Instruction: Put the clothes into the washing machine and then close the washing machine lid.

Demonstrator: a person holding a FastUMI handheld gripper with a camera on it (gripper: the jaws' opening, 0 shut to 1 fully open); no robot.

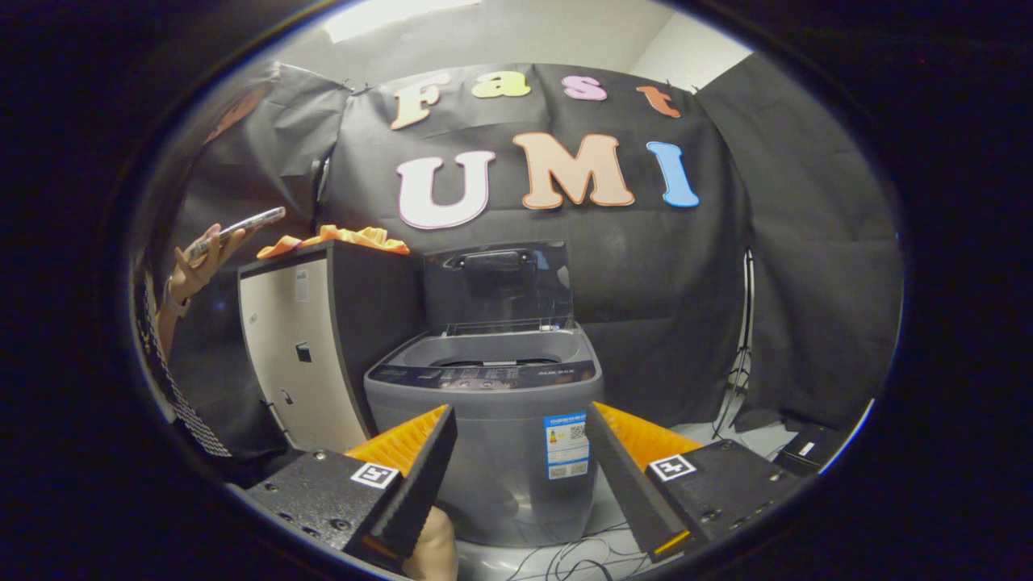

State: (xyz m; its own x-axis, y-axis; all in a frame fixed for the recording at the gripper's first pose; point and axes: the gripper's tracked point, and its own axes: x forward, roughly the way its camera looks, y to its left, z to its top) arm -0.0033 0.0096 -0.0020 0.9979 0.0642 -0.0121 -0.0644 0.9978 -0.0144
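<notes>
One hand (pixel 198 262) at my far left holds up a phone (pixel 238 230). Next to it stands a cabinet (pixel 311 355) with a pale door and dark side, and the orange clothes (pixel 339 239) lie crumpled on its top, well beyond my fingers. Just right of the cabinet, touching or nearly touching it, sits the grey washing machine (pixel 492 436), its lid (pixel 496 284) raised upright at the back and the tub mouth open. My tool (pixel 520 472) hovers in front of the machine with its two fingers spread wide apart, gripping nothing; the machine's front shows between them. Loose cables (pixel 581 557) lie on the floor below, and a tripod stand (pixel 738 363) leans against the booth's cloth wall to the right.
</notes>
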